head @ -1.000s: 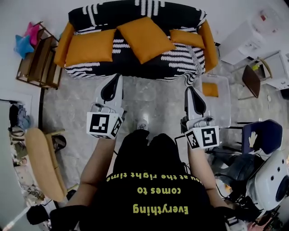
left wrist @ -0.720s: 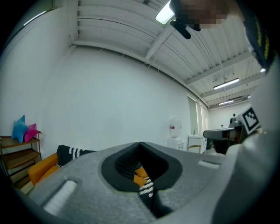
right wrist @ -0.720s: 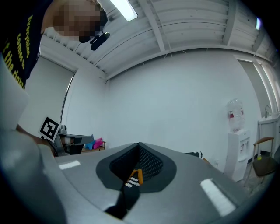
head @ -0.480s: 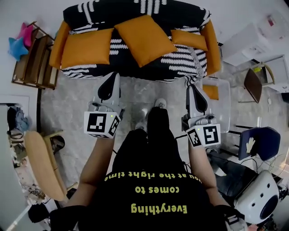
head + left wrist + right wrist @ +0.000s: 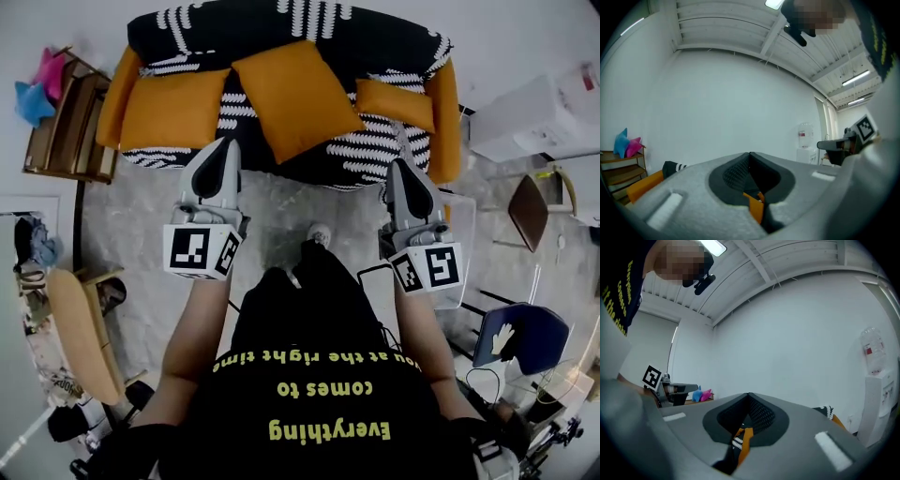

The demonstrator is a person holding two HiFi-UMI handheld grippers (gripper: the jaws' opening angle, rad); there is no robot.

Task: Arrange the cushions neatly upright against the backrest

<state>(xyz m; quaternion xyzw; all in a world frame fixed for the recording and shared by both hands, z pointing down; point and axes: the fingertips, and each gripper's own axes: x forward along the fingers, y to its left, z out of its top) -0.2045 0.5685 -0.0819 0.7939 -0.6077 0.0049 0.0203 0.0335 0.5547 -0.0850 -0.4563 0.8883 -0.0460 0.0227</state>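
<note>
Cushions of plain orange fabric, three in all, lie on one black sofa with white dashed stripes (image 5: 281,23), which has two orange armrests and stands against a pale wall. The left cushion (image 5: 173,108) lies flat on the seat just beside the left armrest. The middle cushion (image 5: 295,94) is turned at an angle, with its far corner up at the backrest. The right cushion (image 5: 394,101) sits at the right end, near the right armrest. None of the three stands squarely upright. The person stands on the grey floor in front of the sofa, in a black shirt with yellow lettering, and holds two grey grippers, one in each hand, both pointing level toward the seat. The left gripper (image 5: 225,142) reaches the front edge of the seat below the left cushion, and its jaws are pressed together with nothing gripped. The right gripper (image 5: 398,164) is at the front edge near the right armrest, its jaws likewise closed and empty. Neither gripper touches a cushion. One brown wooden shelf unit (image 5: 75,122) stands left of the sofa, carrying one blue and one pink star-shaped plush toy (image 5: 33,94). One white water dispenser with a clear bottle (image 5: 874,380) stands against the wall in the right gripper view.
</note>
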